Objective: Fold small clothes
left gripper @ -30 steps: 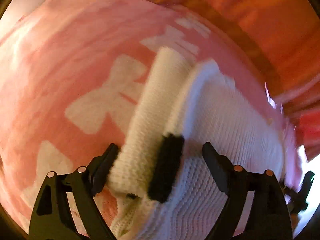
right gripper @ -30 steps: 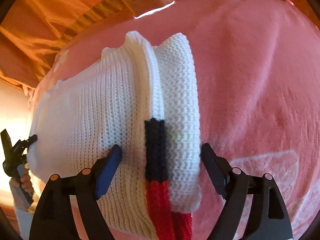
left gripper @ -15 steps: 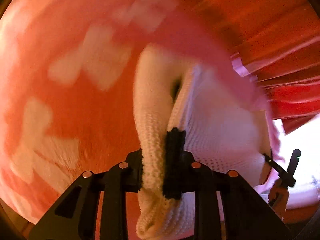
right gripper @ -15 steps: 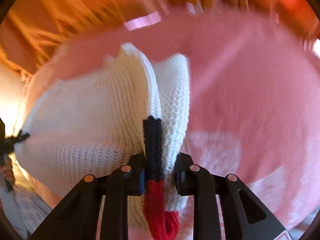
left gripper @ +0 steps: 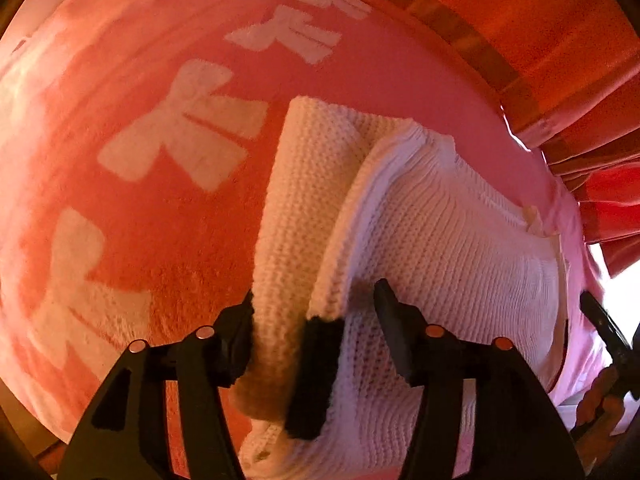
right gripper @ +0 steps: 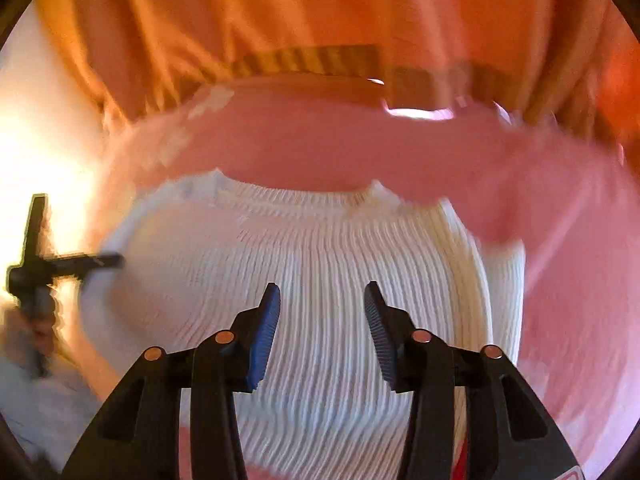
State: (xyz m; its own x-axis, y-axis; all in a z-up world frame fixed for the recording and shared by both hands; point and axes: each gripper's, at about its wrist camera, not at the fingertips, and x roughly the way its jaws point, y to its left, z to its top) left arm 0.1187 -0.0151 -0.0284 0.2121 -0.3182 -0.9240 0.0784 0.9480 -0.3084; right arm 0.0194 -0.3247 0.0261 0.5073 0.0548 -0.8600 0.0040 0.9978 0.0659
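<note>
A small white knitted sweater (left gripper: 440,248) lies on a pink blanket with white bow shapes (left gripper: 168,140). Its sleeve (left gripper: 304,184) is folded over along the left side, with a black cuff band (left gripper: 316,364) near me. My left gripper (left gripper: 316,312) is open, its jaws standing either side of the sleeve end. In the right wrist view the sweater (right gripper: 320,280) lies flat with its ribbing running away from me. My right gripper (right gripper: 320,320) is open and empty just above the sweater's body.
Orange curtains (right gripper: 320,20) hang behind the blanket's far edge. The right gripper shows at the right edge of the left wrist view (left gripper: 608,332); the left one shows at the left of the right wrist view (right gripper: 40,264).
Both grippers were shut on the sleeve cuffs half a second ago and have now opened. The right gripper has swung over the sweater's body; the sleeves lie folded in.
</note>
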